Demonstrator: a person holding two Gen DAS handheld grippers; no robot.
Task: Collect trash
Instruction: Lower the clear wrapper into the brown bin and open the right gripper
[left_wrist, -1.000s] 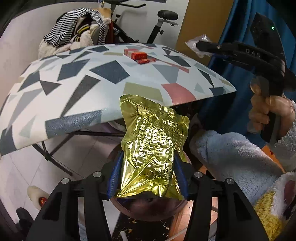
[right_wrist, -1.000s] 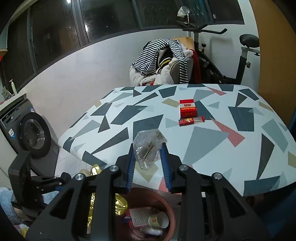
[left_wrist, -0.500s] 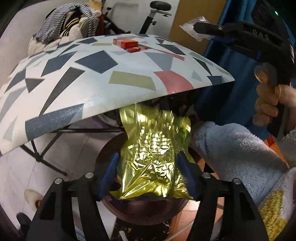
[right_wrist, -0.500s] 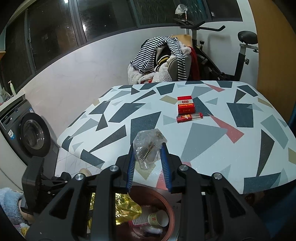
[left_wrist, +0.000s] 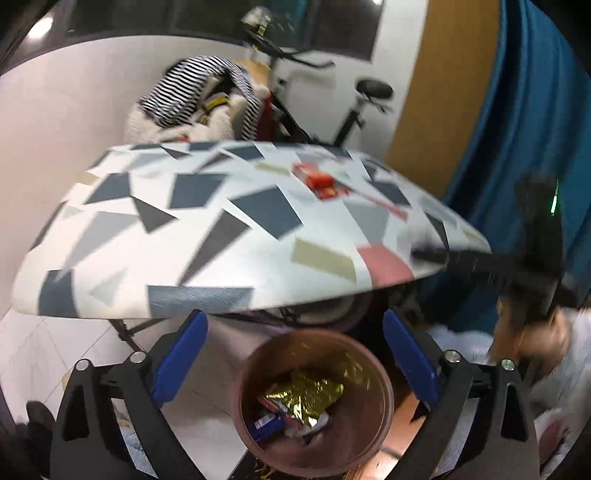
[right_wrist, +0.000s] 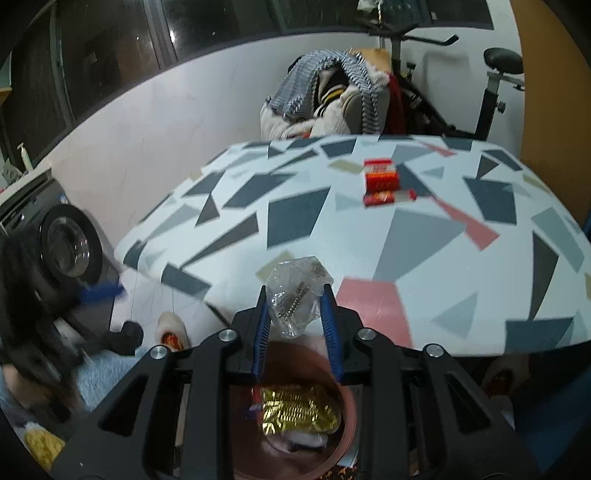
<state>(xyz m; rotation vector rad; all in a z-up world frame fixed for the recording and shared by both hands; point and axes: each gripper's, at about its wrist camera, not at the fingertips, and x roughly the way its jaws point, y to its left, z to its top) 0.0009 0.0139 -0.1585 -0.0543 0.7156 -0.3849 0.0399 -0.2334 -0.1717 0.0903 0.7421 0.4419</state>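
Left gripper (left_wrist: 291, 358): jaws had just been opening and stood wide, with nothing between them, above the bin.
Gold foil bag (left_wrist: 310, 391): lay inside the brown bin (left_wrist: 384, 417), on top of other rubbish.
Bin contents: foil bag, a small blue packet (left_wrist: 264, 428), pale scraps; roughly half full by my judgement.
Right gripper (right_wrist: 295, 310): narrow, pinching a clear plastic bag (right_wrist: 295, 291) holding small metal bits, poised over the bin's rim near the table (right_wrist: 406, 240) edge.
Step in hand: drop the clear bag; best centred over the bin mouth before release.
Red packs (right_wrist: 382, 181): on the table, well apart from the bin.
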